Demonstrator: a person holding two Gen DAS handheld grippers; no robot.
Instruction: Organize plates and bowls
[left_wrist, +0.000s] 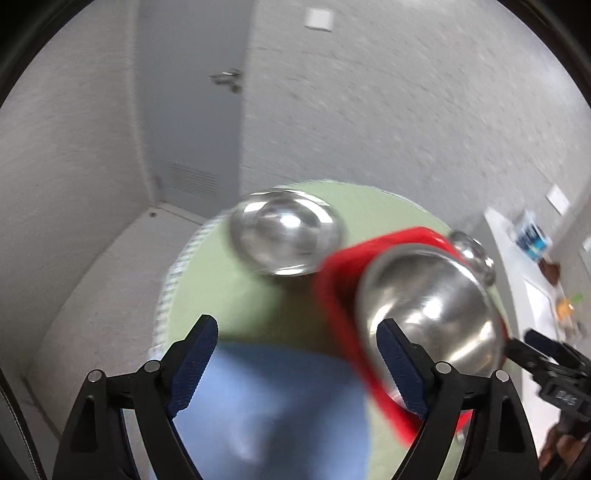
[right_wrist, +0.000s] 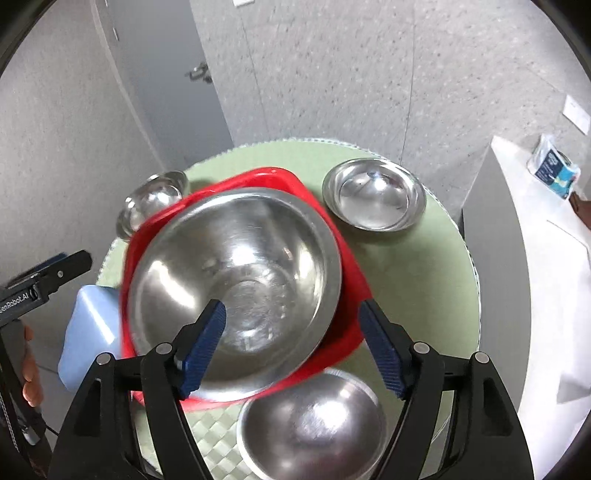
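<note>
A large steel bowl (right_wrist: 236, 284) sits in a red plate (right_wrist: 354, 280) on a round green table (right_wrist: 424, 280). My right gripper (right_wrist: 295, 343) is open, its jaws astride the near rim of the large bowl and red plate. A steel bowl (right_wrist: 373, 194) stands at the far right, a small one (right_wrist: 151, 203) at the far left, another (right_wrist: 314, 424) nearest me. A blue plate (right_wrist: 88, 332) lies left of the red one. My left gripper (left_wrist: 295, 365) is open and empty above the blue plate (left_wrist: 273, 410), beside the large bowl (left_wrist: 432, 314) and red plate (left_wrist: 332, 291).
A white counter (right_wrist: 535, 266) stands right of the table with a blue and white packet (right_wrist: 554, 170) on it. Grey walls and a door (right_wrist: 162, 92) lie behind. The left wrist view is blurred; a steel bowl (left_wrist: 284, 232) shows at its far side.
</note>
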